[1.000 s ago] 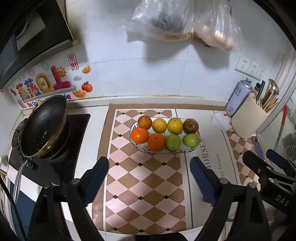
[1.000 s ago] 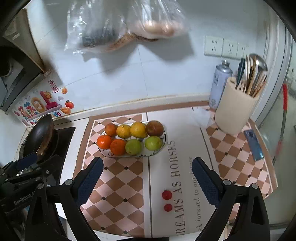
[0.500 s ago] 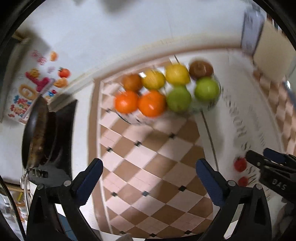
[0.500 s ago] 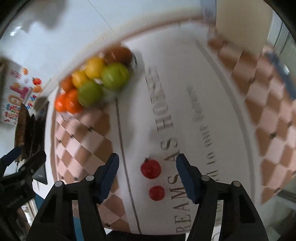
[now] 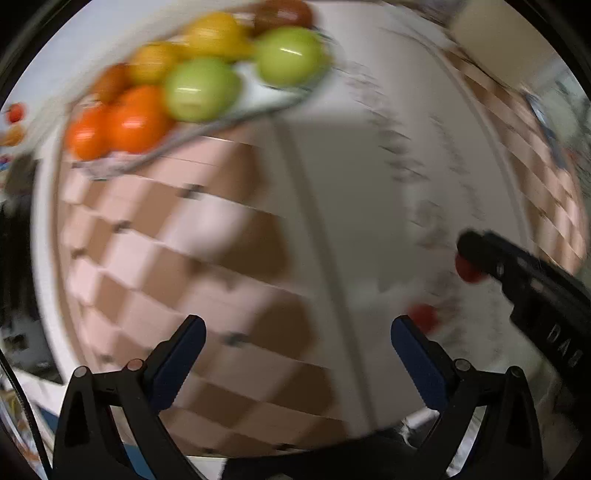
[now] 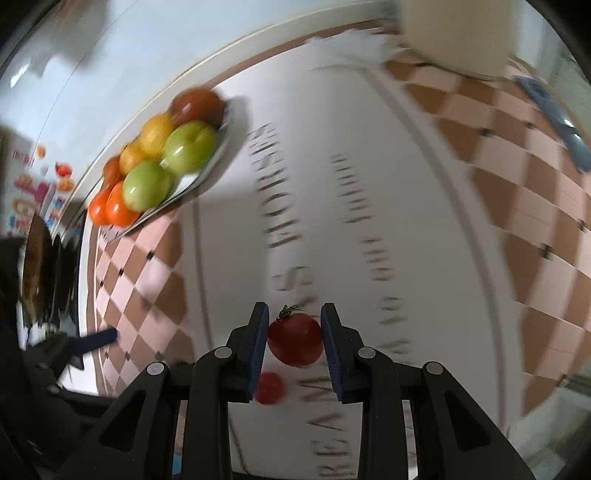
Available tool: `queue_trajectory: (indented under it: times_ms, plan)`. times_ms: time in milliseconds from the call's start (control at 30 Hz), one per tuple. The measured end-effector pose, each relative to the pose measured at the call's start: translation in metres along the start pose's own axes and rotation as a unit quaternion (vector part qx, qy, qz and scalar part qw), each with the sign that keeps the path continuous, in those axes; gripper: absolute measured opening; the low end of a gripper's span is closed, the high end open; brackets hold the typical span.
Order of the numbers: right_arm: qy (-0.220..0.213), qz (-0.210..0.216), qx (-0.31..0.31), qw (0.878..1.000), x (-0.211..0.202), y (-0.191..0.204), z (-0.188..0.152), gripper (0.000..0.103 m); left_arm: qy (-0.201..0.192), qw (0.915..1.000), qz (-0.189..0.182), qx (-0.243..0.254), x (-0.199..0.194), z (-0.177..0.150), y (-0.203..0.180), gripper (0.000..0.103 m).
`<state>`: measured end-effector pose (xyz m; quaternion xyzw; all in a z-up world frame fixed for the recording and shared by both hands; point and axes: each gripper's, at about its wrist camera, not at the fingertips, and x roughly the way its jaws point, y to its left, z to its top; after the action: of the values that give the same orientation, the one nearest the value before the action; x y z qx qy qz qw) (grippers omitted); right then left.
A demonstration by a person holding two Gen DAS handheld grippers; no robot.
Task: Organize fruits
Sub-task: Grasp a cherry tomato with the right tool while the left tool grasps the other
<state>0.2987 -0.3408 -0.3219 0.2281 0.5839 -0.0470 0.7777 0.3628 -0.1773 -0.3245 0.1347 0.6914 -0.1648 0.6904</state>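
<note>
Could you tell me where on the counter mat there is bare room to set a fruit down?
The white lettered strip between the fruit plate and the checkered border is bare. The checkered patch below the plate is also free. The plate is crowded with fruit, and the right gripper brackets a tomato beside a second tomato.

We see a checkered brown-and-cream mat with grey lettering (image 6: 369,206) covering the table, a beige round container (image 6: 458,33) at its far corner, and colourful wall stickers (image 6: 40,188).

The left tool (image 5: 295,354) hangs wide open over the checkered mat (image 5: 192,266), fruit plate (image 5: 258,99) beyond.
</note>
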Motion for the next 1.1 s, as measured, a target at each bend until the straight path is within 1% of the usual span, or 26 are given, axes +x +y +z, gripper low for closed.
queue_trajectory:
  times_ms: [33,100,133,167,200,267,300,333,400,433,467,533,633,767,833,900,967,1000,1033,1067,1100]
  plan:
    - [-0.002,-0.003,0.005,1.0,-0.004,-0.005,0.001,0.032,0.007,0.9998,-0.013,0.01,0.004,-0.001,-0.01,0.102]
    - [-0.004,-0.011,0.017,1.0,-0.01,-0.02,-0.001,0.032,0.017,0.9989,-0.033,0.029,0.01,-0.001,-0.027,0.099]
    - [-0.005,-0.017,0.024,1.0,-0.012,-0.027,-0.003,0.032,0.019,0.9984,-0.039,0.037,0.012,-0.001,-0.035,0.095]
    - [-0.005,-0.021,0.03,0.999,-0.012,-0.034,-0.004,0.032,0.019,0.9976,-0.044,0.049,0.014,-0.001,-0.044,0.088]
    - [-0.002,-0.022,0.036,0.999,-0.011,-0.039,-0.004,0.032,0.018,0.9972,-0.045,0.057,0.016,-0.001,-0.05,0.083]
    - [0.003,-0.022,0.05,0.999,-0.01,-0.049,-0.006,0.032,0.016,0.9959,-0.037,0.081,0.02,-0.002,-0.065,0.061]
    - [0.003,-0.022,0.055,0.998,-0.009,-0.053,-0.009,0.032,0.016,0.9955,-0.035,0.087,0.022,-0.003,-0.068,0.055]
    - [0.002,-0.024,0.06,0.998,-0.009,-0.055,-0.011,0.032,0.017,0.9951,-0.034,0.091,0.024,-0.003,-0.073,0.045]
    - [0.0,-0.024,0.065,0.998,-0.01,-0.057,-0.014,0.032,0.008,0.9948,-0.032,0.097,0.023,-0.004,-0.078,0.037]
    - [-0.002,-0.023,0.067,0.997,-0.011,-0.057,-0.015,0.032,0.004,0.9944,-0.035,0.099,0.023,-0.004,-0.08,0.03]
    - [-0.003,-0.023,0.067,0.997,-0.012,-0.057,-0.015,0.032,0.003,0.9945,-0.035,0.099,0.022,-0.003,-0.081,0.027]
    - [-0.006,-0.023,0.065,0.998,-0.013,-0.054,-0.014,0.032,0.001,0.9943,-0.039,0.099,0.021,-0.001,-0.081,0.023]
    - [-0.016,-0.024,0.06,0.998,-0.019,-0.049,-0.013,0.032,-0.011,0.9947,-0.04,0.094,0.016,0.001,-0.075,0.023]
    - [-0.027,-0.019,0.055,0.998,-0.029,-0.043,-0.008,0.032,-0.023,0.9963,-0.056,0.06,0.002,0.006,-0.055,0.023]
    - [-0.032,-0.008,0.051,0.998,-0.034,-0.036,-0.005,0.032,-0.033,0.9964,-0.068,0.038,-0.01,0.01,-0.037,0.023]
    - [-0.036,0.003,0.043,0.998,-0.037,-0.027,-0.001,0.032,-0.041,0.9956,-0.083,0.006,-0.025,0.017,-0.01,0.023]
    - [-0.038,0.02,0.037,0.998,-0.037,-0.017,0.003,0.032,-0.048,0.9929,-0.104,-0.031,-0.039,0.018,0.02,0.023]
    - [-0.038,0.032,0.034,0.998,-0.037,-0.011,0.006,0.032,-0.053,0.9919,-0.107,-0.042,-0.044,0.014,0.031,0.023]
    - [-0.039,0.047,0.027,0.998,-0.035,0.0,0.01,0.032,-0.061,0.9906,-0.108,-0.056,-0.052,0.022,0.049,0.023]
    - [-0.039,0.058,0.023,0.997,-0.033,0.009,0.014,0.032,-0.072,0.9881,-0.114,-0.075,-0.063,0.022,0.066,0.023]
    - [-0.038,0.066,0.02,0.997,-0.032,0.015,0.017,0.032,-0.078,0.9864,-0.115,-0.087,-0.065,0.022,0.073,0.023]
